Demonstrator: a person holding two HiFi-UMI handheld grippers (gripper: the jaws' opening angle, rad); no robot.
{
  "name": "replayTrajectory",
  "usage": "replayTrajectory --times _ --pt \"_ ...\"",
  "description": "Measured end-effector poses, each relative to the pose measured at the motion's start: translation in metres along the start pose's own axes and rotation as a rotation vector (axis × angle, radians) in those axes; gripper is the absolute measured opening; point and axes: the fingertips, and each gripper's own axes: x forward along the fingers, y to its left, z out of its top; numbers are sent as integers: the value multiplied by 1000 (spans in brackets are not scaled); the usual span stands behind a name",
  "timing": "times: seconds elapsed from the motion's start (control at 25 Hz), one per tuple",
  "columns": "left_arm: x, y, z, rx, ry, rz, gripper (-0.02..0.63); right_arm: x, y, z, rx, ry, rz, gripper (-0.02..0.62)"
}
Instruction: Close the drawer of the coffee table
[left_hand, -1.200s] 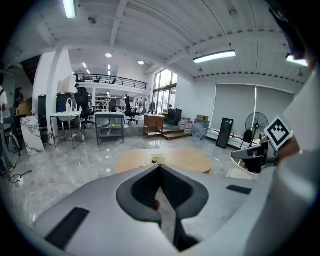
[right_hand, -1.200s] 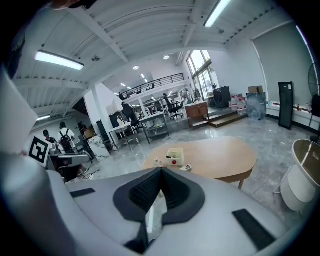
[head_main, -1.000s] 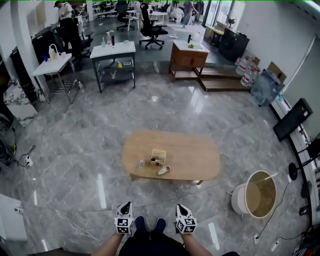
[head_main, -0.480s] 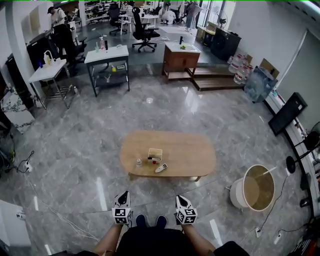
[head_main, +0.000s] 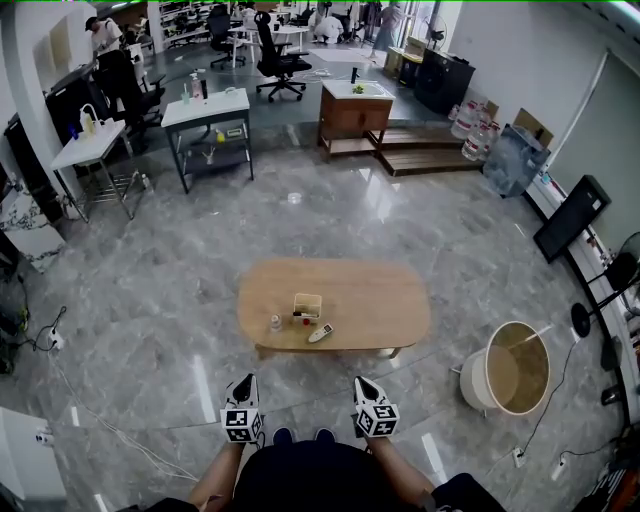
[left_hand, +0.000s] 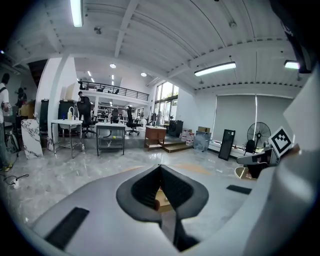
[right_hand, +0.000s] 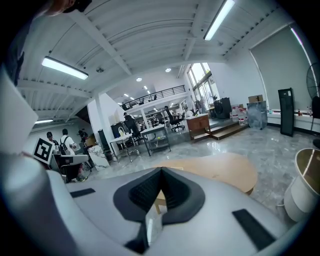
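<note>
The oval wooden coffee table (head_main: 370, 300) stands on the grey marble floor a step or two ahead of me. From above I cannot make out its drawer. On its top sit a small open box (head_main: 307, 305), a remote (head_main: 320, 333) and a small glass (head_main: 276, 323). My left gripper (head_main: 248, 381) and right gripper (head_main: 361, 383) are held close to my body, well short of the table and touching nothing. Both are shut and empty, as the left gripper (left_hand: 160, 168) and right gripper (right_hand: 161, 170) show in their own views. The right gripper view looks over the table top (right_hand: 220, 170).
A round tub (head_main: 508, 370) stands on the floor right of the table. A cable (head_main: 100, 410) runs across the floor at left. Work tables (head_main: 205, 110), a wooden cabinet (head_main: 352, 108) and office chairs are far back. A dark panel (head_main: 570, 232) leans at the right wall.
Both grippers have risen a little in the head view and stay shut. The view has shifted slightly; the table and the things on it have not moved.
</note>
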Motion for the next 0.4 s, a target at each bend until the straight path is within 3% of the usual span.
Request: replayTrajectory --times 0.4 --pt "2 3 -3 -22 10 4 25 1 1 8 -3 -14 30 26"
